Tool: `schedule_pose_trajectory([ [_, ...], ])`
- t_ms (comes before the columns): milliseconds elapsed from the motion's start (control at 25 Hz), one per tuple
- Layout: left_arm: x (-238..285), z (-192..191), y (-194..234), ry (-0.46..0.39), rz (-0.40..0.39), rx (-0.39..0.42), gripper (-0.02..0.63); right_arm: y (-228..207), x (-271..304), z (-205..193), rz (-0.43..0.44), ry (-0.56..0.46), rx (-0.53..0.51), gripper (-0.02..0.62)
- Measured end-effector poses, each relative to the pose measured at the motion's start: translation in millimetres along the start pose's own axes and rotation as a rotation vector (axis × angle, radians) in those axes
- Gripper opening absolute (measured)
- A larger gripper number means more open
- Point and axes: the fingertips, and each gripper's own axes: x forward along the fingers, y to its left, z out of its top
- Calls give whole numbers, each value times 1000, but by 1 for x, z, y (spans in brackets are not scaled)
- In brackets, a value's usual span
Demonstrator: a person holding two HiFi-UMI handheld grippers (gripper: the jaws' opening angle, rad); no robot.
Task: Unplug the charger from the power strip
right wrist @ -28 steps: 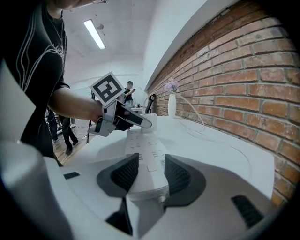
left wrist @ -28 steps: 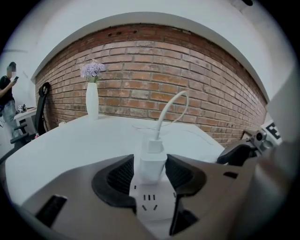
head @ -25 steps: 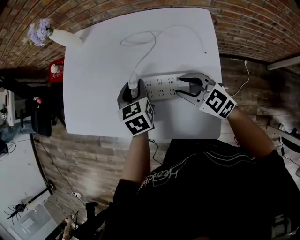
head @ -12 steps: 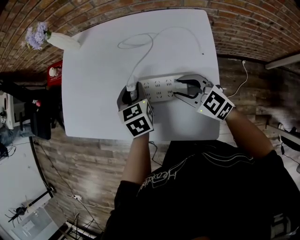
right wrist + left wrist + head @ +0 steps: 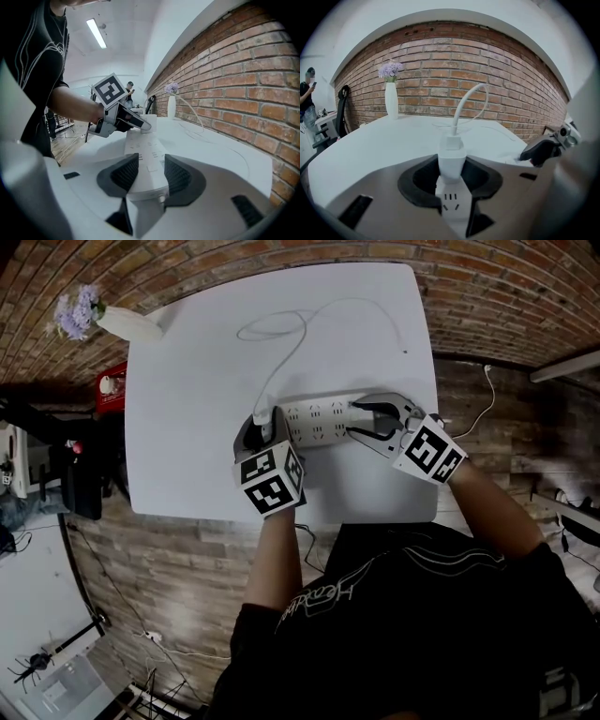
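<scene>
A white power strip (image 5: 319, 418) lies across the white table (image 5: 187, 446). A white charger (image 5: 266, 412) stands upright in the strip's left end, and its cable (image 5: 291, 343) loops away to the far side. My left gripper (image 5: 264, 420) is shut on the charger (image 5: 452, 159), with a black pad against each of its sides, just above the strip (image 5: 454, 206). My right gripper (image 5: 358, 420) is shut on the strip's right end (image 5: 143, 159), one pad on each long side. From the right gripper view, the left gripper (image 5: 136, 123) shows at the strip's far end.
A white vase with purple flowers (image 5: 122, 317) lies at the table's far left corner, next to the brick wall. The table's near edge runs just behind both hands. A red object (image 5: 112, 379) sits off the table's left side. A person (image 5: 307, 93) stands far off at the left.
The left gripper's jaws have drawn in onto the charger. Both hands and the power strip stay where they were.
</scene>
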Motion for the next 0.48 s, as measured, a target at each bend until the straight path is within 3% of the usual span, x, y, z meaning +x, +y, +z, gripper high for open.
schedule_pose_trajectory([
  [360, -1, 5, -4, -21, 53, 100, 132, 0, 0, 0, 5, -7, 4, 150],
  [480, 0, 2, -2, 4, 11, 24, 131, 0, 0, -1, 9, -3, 7, 150],
])
